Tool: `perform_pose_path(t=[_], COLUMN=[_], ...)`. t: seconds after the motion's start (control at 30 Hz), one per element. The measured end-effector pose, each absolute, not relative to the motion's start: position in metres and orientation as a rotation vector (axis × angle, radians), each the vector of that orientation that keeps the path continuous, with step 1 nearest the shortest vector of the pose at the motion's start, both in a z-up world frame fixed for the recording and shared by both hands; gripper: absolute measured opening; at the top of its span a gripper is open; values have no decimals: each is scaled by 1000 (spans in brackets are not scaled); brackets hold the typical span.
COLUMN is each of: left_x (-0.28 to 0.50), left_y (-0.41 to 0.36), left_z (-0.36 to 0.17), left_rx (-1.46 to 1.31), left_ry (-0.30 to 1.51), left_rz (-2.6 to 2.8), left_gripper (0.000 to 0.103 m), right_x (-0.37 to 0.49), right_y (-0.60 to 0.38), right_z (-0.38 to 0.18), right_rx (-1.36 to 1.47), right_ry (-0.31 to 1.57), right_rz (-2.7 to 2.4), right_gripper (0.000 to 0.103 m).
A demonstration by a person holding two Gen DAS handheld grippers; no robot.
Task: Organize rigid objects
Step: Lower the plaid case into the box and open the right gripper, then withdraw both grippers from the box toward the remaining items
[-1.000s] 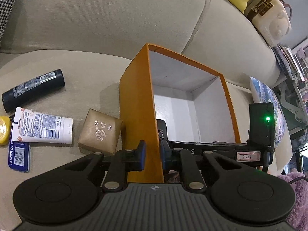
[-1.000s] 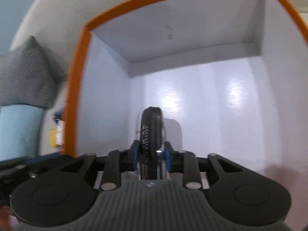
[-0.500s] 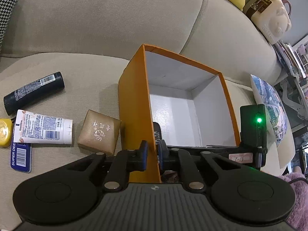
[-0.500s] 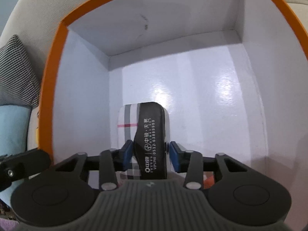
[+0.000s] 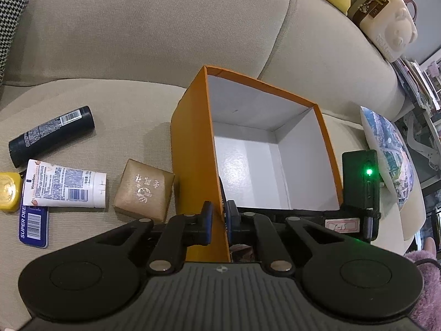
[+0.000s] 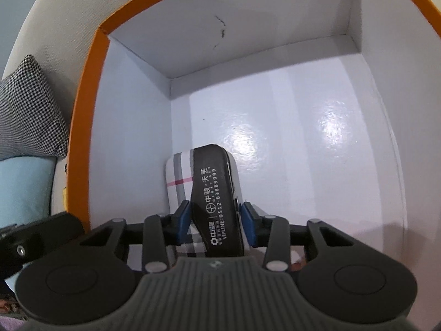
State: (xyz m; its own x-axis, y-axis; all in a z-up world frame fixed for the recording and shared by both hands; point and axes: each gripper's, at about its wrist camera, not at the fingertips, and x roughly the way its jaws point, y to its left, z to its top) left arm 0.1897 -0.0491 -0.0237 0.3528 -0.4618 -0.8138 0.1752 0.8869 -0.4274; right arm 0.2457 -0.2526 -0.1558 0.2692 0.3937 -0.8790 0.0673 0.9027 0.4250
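my left gripper (image 5: 217, 215) pinches the orange box (image 5: 193, 149) wall. my right gripper (image 6: 216, 224) has just been opening, pads off the black case (image 6: 215, 198), which lies inside at 6 o'clock.

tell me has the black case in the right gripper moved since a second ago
Yes. The black case has tipped from edge-on to lean against the orange box left wall, by a plaid item. The right gripper jaws have just been opening and now stand clear of it.
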Motion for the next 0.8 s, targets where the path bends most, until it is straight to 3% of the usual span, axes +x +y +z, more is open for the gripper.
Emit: perform_pose_path(t=[0.1,0.17,0.3,0.8], left_x=[189,189,188,181], left_y=[-49,-50,-50,-43], left_z=[-22,-22,-22,-15], left_rx=[-289,-286,-286,-285], left_ry=[1138,1137,1135,1114], left_rz=[-419,-419,-419,-397], left_gripper=[11,11,11,11], right_x=[245,244,242,241], right_y=[-254,-257,-263,-246], right_z=[-156,-160,-162,-158], right_rx=[431,484,540,433], right_ry=[1310,1316,1298,1269], right_rz=[198,191,154,223], right_gripper=[43,34,30,31])
